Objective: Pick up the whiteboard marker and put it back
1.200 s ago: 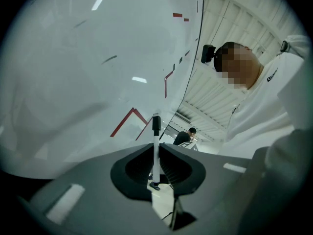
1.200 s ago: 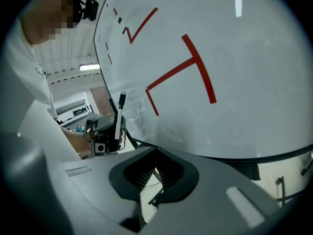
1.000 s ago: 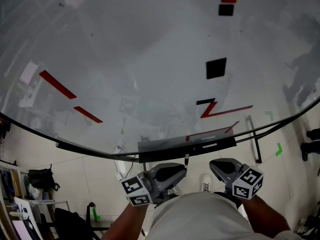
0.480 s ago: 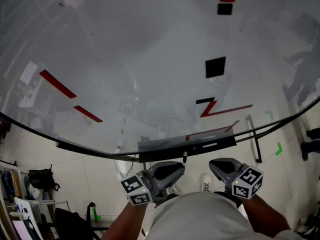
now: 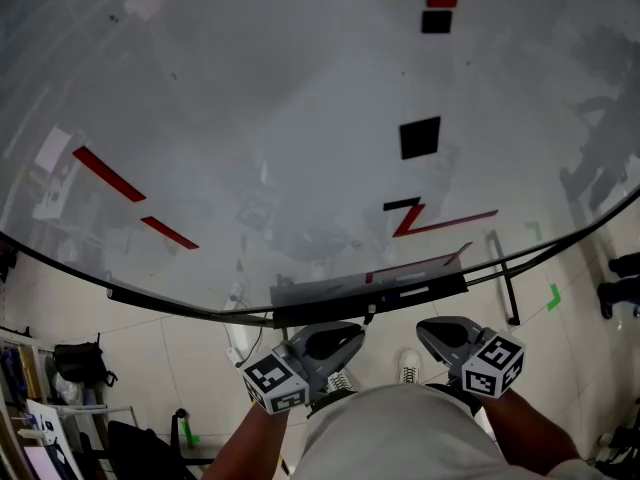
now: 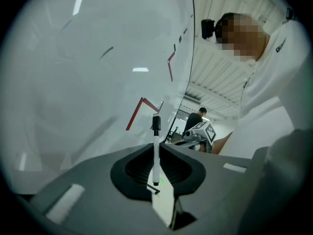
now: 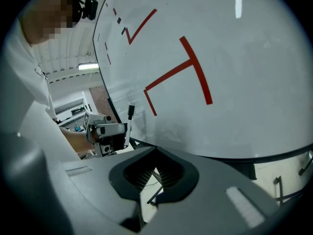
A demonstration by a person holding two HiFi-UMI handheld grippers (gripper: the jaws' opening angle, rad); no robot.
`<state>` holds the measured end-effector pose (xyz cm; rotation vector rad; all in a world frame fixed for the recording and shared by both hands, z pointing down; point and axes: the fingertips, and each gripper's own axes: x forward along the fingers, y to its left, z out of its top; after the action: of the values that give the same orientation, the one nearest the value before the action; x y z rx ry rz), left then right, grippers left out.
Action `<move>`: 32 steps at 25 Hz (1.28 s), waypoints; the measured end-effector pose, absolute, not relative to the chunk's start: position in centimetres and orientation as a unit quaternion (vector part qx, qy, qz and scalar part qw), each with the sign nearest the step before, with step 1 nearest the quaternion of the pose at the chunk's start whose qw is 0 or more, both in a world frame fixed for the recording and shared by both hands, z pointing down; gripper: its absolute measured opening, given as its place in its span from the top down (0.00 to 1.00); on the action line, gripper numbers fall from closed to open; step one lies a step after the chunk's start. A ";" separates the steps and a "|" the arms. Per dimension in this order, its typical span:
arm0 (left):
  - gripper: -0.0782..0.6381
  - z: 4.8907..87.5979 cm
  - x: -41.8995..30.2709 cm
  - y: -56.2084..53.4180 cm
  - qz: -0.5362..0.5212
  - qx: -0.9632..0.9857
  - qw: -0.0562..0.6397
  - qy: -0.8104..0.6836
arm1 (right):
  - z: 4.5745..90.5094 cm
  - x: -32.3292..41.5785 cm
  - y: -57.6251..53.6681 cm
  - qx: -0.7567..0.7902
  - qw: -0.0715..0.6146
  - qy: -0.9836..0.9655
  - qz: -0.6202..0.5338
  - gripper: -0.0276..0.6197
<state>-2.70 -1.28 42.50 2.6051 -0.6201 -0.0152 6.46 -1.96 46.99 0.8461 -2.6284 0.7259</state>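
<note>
Since half a second earlier almost nothing moved: left gripper (image 5: 333,341) stayed clamped on the upright whiteboard marker (image 6: 155,148), low beneath the whiteboard's tray (image 5: 370,293). Right gripper (image 7: 155,173) stayed closed, empty. Likely pickup done, put-back pending.

place: workshop hall | cues: big whiteboard (image 5: 250,118), tiled floor (image 5: 150,318), ribbed ceiling (image 6: 215,94), strip light (image 7: 88,66)

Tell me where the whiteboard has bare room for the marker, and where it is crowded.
The widest bare patch is the middle of the whiteboard, bordered by the two red strokes at left and the black square at right. Crowded: the lower right, where red lines sit just above the tray. The left hand-held gripper holds the marker.
</note>
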 end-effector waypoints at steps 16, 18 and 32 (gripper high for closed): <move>0.81 44.5 -2.0 -1.3 0.098 0.956 0.136 -0.241 | 47.4 7.4 -1.7 0.304 0.149 -0.906 0.252 0.95; 0.81 44.6 -2.0 -1.3 0.113 0.956 0.118 -0.244 | 47.3 7.3 -1.7 0.304 0.148 -0.907 0.251 0.95; 0.81 45.8 -1.8 -1.5 0.200 0.947 0.036 -0.248 | 47.4 8.0 -1.7 0.311 0.146 -0.904 0.255 0.95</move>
<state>-1.83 -1.51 45.79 2.9094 -0.7608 0.6138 7.98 -1.69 47.35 0.8962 -2.6025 0.7340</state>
